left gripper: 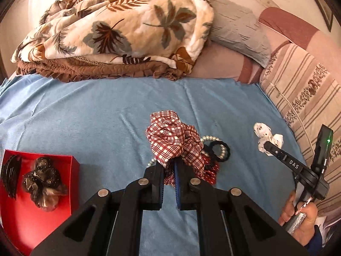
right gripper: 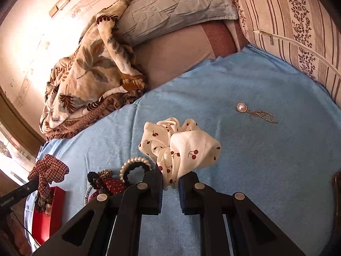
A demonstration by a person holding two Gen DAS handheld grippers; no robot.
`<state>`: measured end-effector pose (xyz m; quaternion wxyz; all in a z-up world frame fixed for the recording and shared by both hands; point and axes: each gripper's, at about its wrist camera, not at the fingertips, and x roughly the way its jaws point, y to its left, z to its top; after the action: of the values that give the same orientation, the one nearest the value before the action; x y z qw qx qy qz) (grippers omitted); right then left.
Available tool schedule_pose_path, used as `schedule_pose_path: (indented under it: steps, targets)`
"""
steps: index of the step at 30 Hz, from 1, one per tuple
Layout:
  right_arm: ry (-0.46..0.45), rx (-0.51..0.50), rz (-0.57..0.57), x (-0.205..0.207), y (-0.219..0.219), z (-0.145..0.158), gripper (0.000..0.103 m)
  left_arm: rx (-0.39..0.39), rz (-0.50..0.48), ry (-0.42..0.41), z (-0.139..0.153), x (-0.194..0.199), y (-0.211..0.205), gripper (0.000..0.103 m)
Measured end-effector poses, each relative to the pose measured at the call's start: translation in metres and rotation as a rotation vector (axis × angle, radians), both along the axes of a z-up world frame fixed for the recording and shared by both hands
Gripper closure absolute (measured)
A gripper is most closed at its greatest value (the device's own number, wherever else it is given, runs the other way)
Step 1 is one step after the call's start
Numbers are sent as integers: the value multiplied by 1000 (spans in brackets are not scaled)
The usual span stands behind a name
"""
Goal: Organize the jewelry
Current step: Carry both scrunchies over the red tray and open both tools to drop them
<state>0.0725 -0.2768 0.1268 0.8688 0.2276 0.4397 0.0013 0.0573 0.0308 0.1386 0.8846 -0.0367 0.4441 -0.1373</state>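
Observation:
My left gripper is shut on a red plaid scrunchie and holds it above the blue cloth; it also shows in the right wrist view. My right gripper is shut on a white cherry-print scrunchie, seen small in the left wrist view. A red box at the lower left holds a dark scrunchie and a black comb clip. A pile with a pearl bracelet, a black hair tie and red dotted pieces lies behind the left gripper.
A pearl pendant on a thin chain lies on the blue cloth to the right. A leaf-print blanket and a grey pillow lie at the back. A striped cushion borders the right side.

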Motion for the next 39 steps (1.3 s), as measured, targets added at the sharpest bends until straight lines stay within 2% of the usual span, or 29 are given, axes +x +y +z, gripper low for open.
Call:
schedule_pose_path:
  steps: [7,11,14,21,25,30,35,39]
  targets:
    - [-13,0,16,-20,11,8,90,21,-16,-18,11,-21,0,95]
    - [-35,-4,39,-33,21,17,90,14,5,-29,25,-41,16,95]
    - [-34,20,50,-45,29,19,90,3,62,-58,37,-61,43,95]
    - [-39,43,135,-75,68,35,90,81,240,-48,37,-110,140,95]
    - [-29,40,225,-84,111,44,90,107,337,-1,20,-130,191,95]
    - [-8,62,390,-85,187,51,90,111,427,71,-13,-144,243,95]
    - [20,93,554,-81,267,53,90,111,463,129,-42,-142,269,95]
    - [45,60,681,-74,338,47,90,106,483,144,-54,-130,288,94]
